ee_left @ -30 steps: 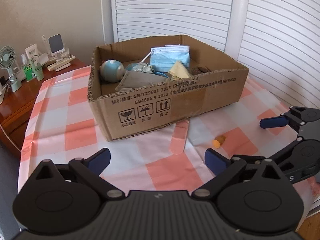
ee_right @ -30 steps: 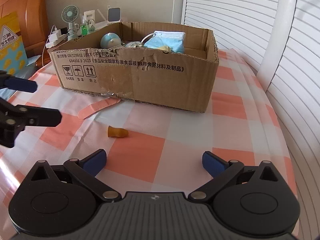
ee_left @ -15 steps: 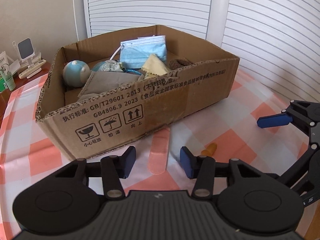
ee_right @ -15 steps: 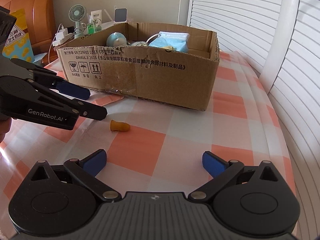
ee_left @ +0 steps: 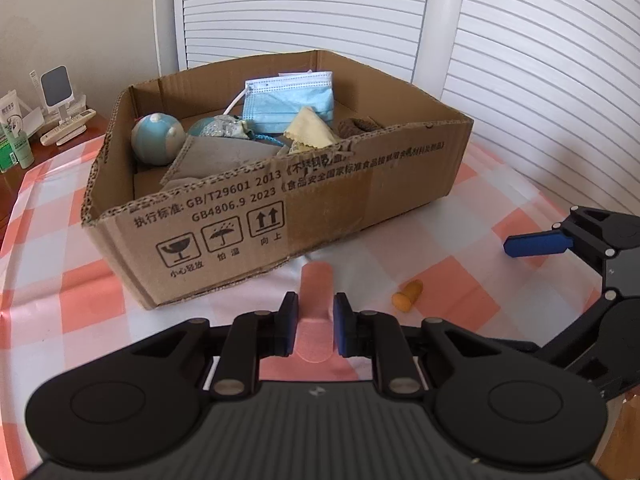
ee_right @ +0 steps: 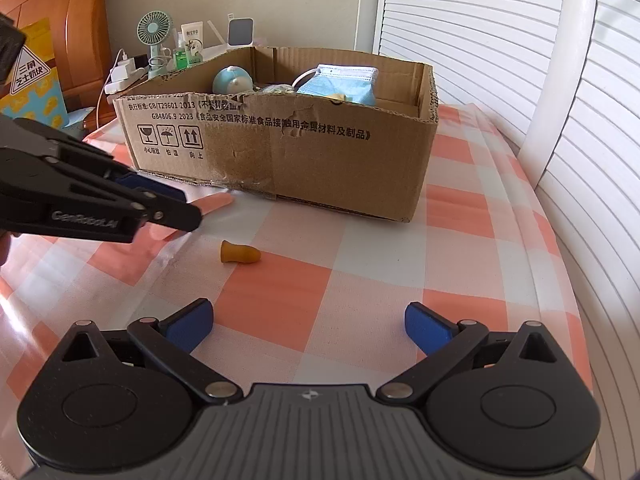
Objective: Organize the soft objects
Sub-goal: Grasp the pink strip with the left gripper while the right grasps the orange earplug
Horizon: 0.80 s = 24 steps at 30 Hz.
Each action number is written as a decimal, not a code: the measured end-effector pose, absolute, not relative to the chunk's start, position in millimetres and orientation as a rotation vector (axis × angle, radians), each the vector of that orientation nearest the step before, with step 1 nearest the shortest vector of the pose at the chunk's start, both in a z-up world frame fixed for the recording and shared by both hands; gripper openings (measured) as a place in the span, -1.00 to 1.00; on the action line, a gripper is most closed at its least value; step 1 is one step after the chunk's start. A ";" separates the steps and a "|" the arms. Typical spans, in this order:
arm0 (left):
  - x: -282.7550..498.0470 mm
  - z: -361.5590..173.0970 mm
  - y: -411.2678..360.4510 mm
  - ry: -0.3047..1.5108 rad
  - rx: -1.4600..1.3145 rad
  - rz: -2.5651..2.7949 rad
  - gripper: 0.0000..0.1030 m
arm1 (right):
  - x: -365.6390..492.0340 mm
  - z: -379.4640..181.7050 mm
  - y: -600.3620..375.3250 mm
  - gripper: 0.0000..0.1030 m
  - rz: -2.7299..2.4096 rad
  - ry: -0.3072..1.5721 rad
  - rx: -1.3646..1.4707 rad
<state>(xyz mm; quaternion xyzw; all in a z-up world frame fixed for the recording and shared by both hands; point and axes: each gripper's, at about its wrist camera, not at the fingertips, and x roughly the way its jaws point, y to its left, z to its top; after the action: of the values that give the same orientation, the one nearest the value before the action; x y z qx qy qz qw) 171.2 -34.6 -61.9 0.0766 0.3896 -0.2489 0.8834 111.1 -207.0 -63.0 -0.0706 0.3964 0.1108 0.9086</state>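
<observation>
A pink soft strip [ee_left: 316, 280] lies on the checked tablecloth just in front of the cardboard box [ee_left: 320, 200]. My left gripper [ee_left: 315, 300] is shut on the strip's near part, one pad against each side. From the right wrist view the left gripper [ee_right: 180, 204] covers most of the strip [ee_right: 216, 202]. A small orange plug [ee_left: 408, 295] lies to the right of the strip, untouched. My right gripper [ee_right: 310, 322] stands open over the cloth, and the plug [ee_right: 240, 252] is ahead of it to the left. The box holds a blue face mask [ee_left: 288, 100], a ball [ee_left: 158, 140] and cloths.
A wooden side table at the back left carries a small fan [ee_right: 154, 36], bottles and a phone stand [ee_left: 56, 88]. White louvred doors [ee_left: 540, 60] stand behind and to the right. The table's edge runs along the right side [ee_right: 560, 260].
My left gripper came forward and down over the pink strip and its jaws went from wide open to shut on it. The right gripper stayed where it was.
</observation>
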 end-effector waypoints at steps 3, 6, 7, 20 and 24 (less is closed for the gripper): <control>161.7 -61.8 -25.5 0.829 0.158 -0.503 -0.67 | 111.0 -62.7 -206.6 1.00 0.226 0.817 -0.145; 155.7 -61.3 -21.3 0.832 0.168 -0.477 -0.65 | 111.2 -63.0 -206.8 1.00 0.226 0.816 -0.144; 155.2 -61.3 -21.3 0.830 0.168 -0.476 -0.63 | 111.3 -63.1 -206.7 1.00 0.226 0.816 -0.144; 156.7 -62.6 -27.2 0.807 0.170 -0.462 -0.67 | 110.8 -63.5 -206.2 1.00 0.226 0.816 -0.143; 154.0 -62.2 -18.9 0.812 0.149 -0.415 -0.67 | 111.5 -64.2 -203.8 1.00 0.230 0.814 -0.134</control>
<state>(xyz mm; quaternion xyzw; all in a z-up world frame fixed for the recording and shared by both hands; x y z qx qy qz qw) 154.0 -18.9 -62.2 0.0720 0.3916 -0.2004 0.8952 111.5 -203.8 -64.2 -0.0650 0.3948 0.1117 0.9096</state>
